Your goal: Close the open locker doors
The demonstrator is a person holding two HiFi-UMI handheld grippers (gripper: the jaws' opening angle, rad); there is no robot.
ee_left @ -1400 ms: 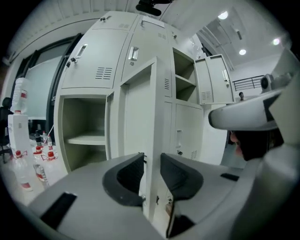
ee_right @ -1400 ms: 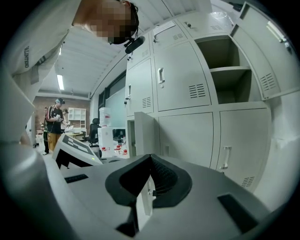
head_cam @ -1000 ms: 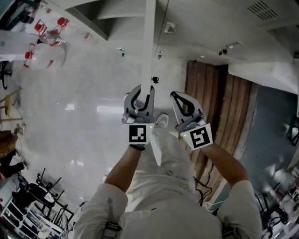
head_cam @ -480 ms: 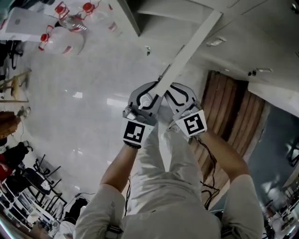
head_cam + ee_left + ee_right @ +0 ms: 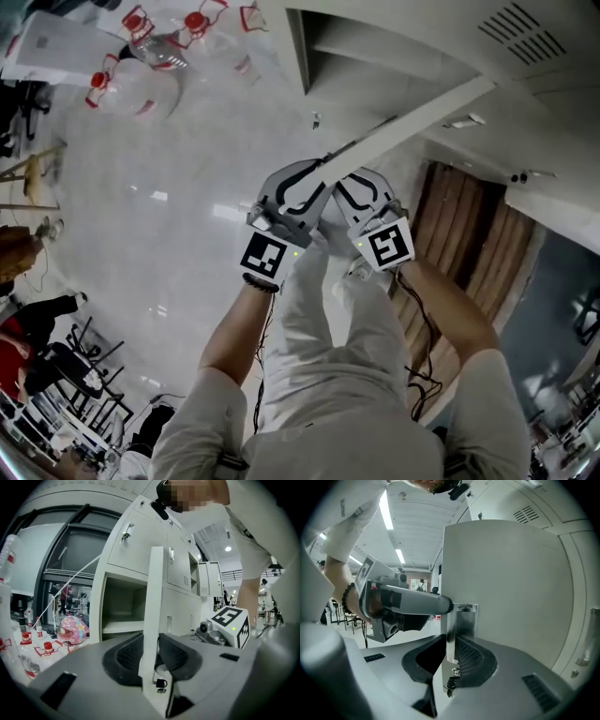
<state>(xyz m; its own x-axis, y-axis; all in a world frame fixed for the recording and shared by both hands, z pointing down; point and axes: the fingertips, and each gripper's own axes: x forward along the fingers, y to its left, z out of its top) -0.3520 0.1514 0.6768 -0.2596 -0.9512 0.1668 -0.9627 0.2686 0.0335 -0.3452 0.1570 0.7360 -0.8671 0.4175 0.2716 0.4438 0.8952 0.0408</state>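
Note:
The white locker door (image 5: 427, 111) stands partly open, its free edge between both grippers. My left gripper (image 5: 312, 176) is shut on that edge; in the left gripper view the door (image 5: 157, 592) fills the gap of the left gripper (image 5: 151, 654), both pads against it. My right gripper (image 5: 351, 184) sits just beside it. In the right gripper view the door (image 5: 511, 583) and its metal latch plate (image 5: 461, 620) stand between the right gripper's (image 5: 448, 657) jaws, which have just been opening; a dark gap shows on the left side. The open compartment (image 5: 124, 606) lies behind.
Bottles with red caps (image 5: 141, 52) lie on the pale floor at the upper left. A wooden panel (image 5: 459, 244) runs along the right. Chairs (image 5: 70, 375) stand at the lower left. Another locker door (image 5: 210, 578) hangs open farther down the row.
The door has swung from pointing straight up in the head view to slanting up-right. Both grippers moved with it, and the right gripper came in against the door edge.

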